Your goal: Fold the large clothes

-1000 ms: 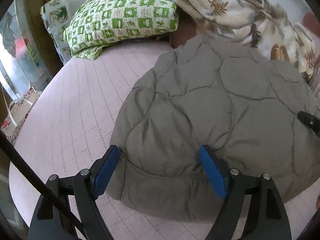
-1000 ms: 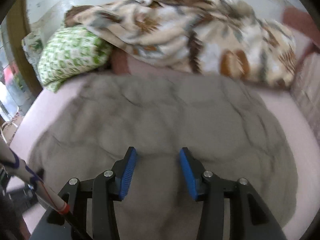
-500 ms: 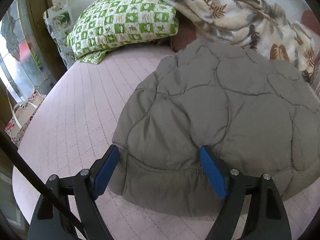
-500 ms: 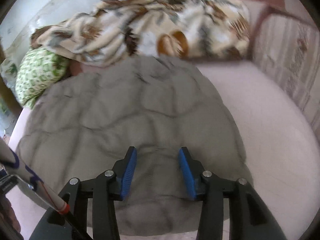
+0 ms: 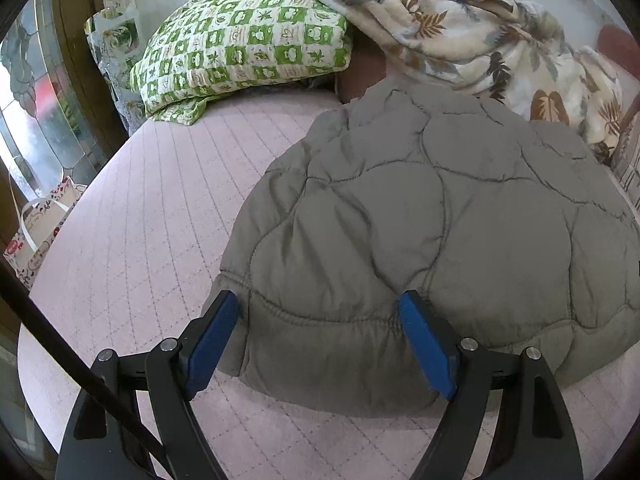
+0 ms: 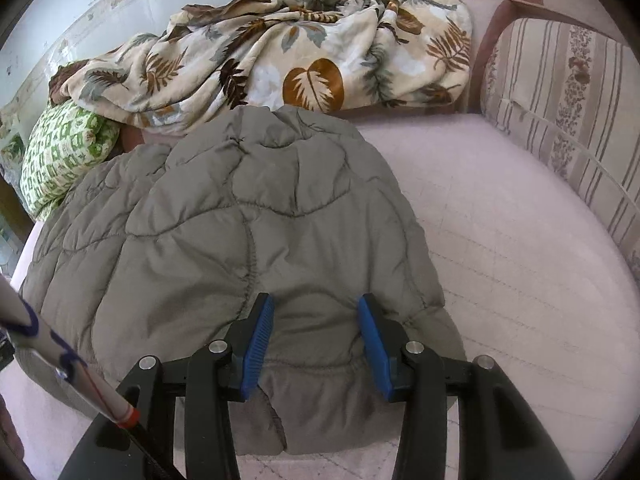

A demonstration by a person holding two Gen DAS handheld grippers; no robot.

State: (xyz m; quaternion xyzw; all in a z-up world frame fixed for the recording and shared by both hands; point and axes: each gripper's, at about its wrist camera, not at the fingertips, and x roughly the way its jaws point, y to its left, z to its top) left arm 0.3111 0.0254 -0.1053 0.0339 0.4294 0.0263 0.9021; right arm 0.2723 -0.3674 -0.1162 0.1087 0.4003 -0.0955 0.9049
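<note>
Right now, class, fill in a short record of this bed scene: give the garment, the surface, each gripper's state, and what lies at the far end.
garment: grey quilted jacket, lying spread flat, hem towards the cameras
surface: pink quilted mattress
left gripper: jaws wide open, over the jacket's hem at its left corner, gripping nothing
right gripper: jaws partly open and just been opening, over the hem near the jacket's right edge, gripping nothing
far end: green checked pillow and a crumpled leaf-print blanket
right side: striped cushion
</note>
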